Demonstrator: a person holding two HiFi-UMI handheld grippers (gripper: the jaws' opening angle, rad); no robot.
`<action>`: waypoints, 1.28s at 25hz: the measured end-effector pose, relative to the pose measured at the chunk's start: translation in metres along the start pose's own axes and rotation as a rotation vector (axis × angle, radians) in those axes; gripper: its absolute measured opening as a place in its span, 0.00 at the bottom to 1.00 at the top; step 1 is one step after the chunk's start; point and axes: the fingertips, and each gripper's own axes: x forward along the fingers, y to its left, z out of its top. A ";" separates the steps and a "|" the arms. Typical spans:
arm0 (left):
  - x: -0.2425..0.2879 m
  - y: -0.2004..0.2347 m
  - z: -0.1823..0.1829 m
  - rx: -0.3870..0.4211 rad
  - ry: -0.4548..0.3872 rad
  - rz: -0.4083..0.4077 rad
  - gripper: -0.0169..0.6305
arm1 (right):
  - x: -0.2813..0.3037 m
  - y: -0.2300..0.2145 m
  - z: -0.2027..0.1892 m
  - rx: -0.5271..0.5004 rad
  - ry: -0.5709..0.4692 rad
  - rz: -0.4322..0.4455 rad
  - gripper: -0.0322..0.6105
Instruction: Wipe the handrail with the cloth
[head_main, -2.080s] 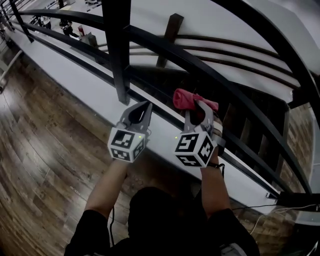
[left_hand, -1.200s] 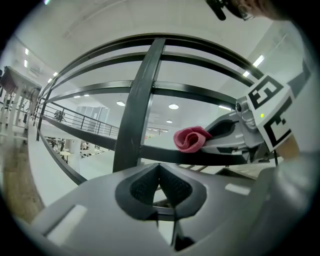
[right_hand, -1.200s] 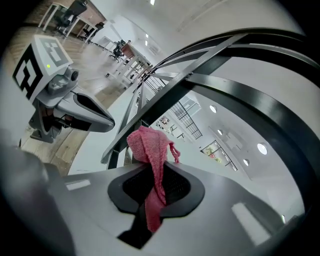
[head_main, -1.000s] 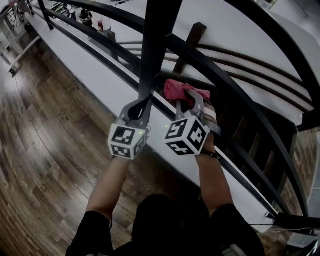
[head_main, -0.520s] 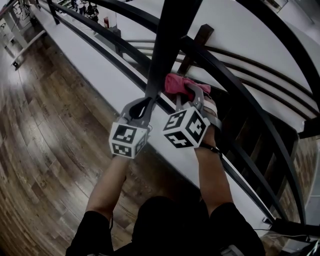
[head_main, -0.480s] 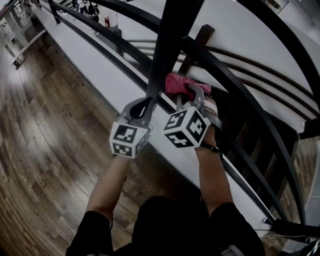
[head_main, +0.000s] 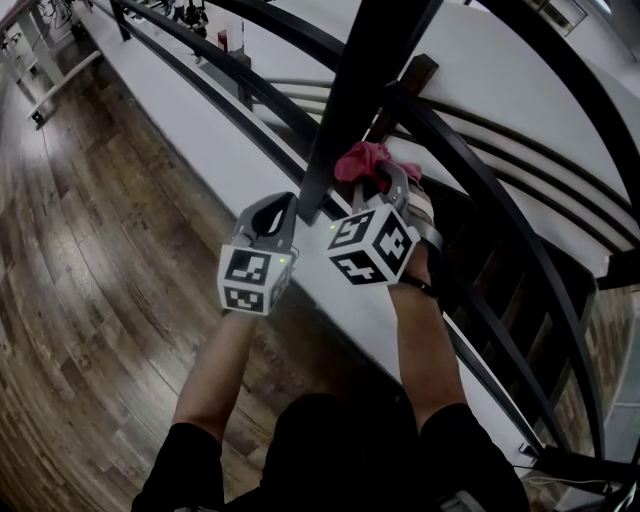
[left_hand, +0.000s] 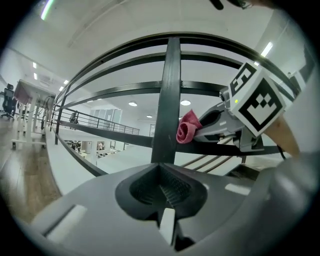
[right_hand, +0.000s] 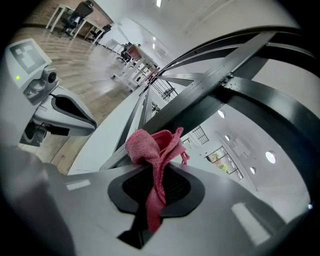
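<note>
Head view, centre of frame: you hold both tools up at the black handrail (right_hand: 280, 115), one on either side of its upright post (head_main: 352, 95).

Left hand-held gripper (head_main: 283, 203): jaws closed together with nothing between them. In its own view the ribbed pads meet on the centre line and the post (left_hand: 167, 95) stands straight ahead beyond them. From above, the tip sits just left of the post's lower end. I cannot tell whether it touches.

Right hand-held gripper (head_main: 392, 180): jaws clamped on the pink cloth (head_main: 362, 160). Its own view shows a strip of cloth (right_hand: 150, 147) pinched down the middle of the pads, with a loose bunch spilling out past the tips. That bunch lies just right of the post, at the level where the post crosses a lower rail. The left gripper view shows the rolled end of the cloth (left_hand: 187, 127) close beside the post's right edge; contact is not clear in any view.

The marker cubes on both tools face up toward your head. Your forearms run down to the bottom centre of the frame. Wooden floor (head_main: 90, 260) fills the left, and a white ledge (head_main: 190, 140) runs diagonally under the railing.
</note>
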 end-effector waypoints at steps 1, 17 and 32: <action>-0.001 0.003 -0.001 -0.011 -0.001 0.010 0.03 | 0.001 0.001 0.001 -0.004 -0.003 0.000 0.11; -0.054 0.021 0.002 -0.061 -0.022 0.110 0.03 | -0.054 0.030 0.037 0.113 -0.291 0.113 0.11; -0.026 -0.212 -0.004 0.020 -0.045 -0.389 0.03 | -0.225 -0.012 -0.107 0.262 -0.366 0.011 0.11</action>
